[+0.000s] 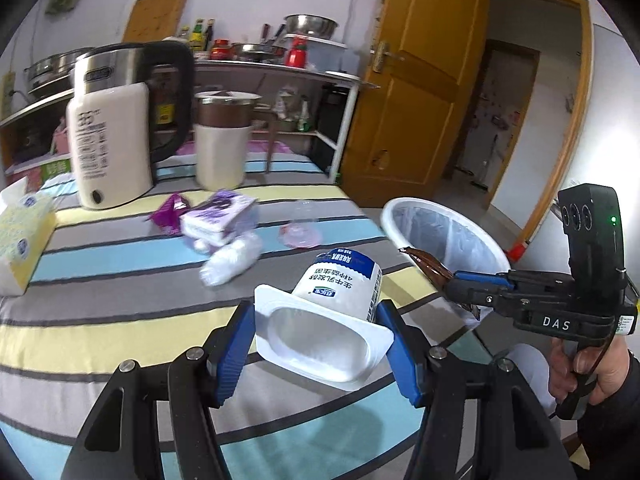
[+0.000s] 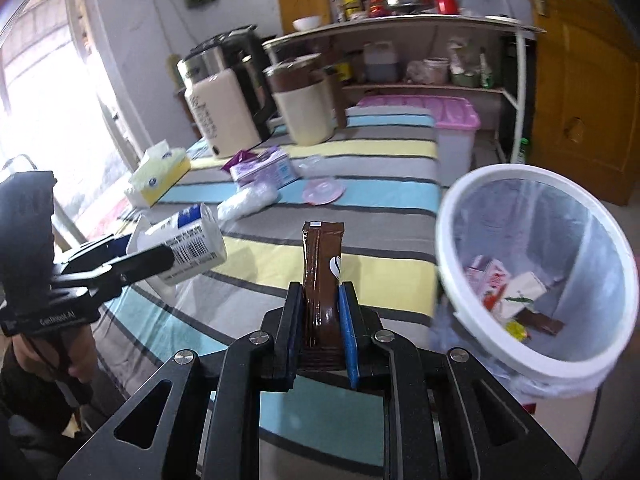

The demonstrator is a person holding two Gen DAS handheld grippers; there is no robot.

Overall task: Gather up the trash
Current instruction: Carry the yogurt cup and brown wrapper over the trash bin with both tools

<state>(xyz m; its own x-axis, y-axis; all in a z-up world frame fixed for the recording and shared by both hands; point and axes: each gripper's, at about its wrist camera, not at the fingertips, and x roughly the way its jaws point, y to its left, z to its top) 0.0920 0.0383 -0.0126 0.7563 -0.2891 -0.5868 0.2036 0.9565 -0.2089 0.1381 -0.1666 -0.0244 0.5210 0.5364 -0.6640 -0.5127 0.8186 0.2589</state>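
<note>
Left wrist view: the left hand-held gripper [image 1: 318, 344] is clamped on a yogurt cup [image 1: 332, 312] above the striped worktop [image 1: 120, 320]. The right hand-held gripper [image 2: 320, 332] pinches a brown wrapper [image 2: 322, 272] beside the white bin [image 2: 532, 272]. A purple carton [image 1: 220, 216], a plastic wad [image 1: 232, 260] and a pink lid [image 1: 302, 236] lie on the worktop.

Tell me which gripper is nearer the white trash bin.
Right. The right gripper, holding the brown wrapper, is beside the trash bin; the left gripper, holding the yogurt cup, is farther away.

Wooden door [image 1: 416, 92], cluttered shelf [image 2: 400, 24]
</note>
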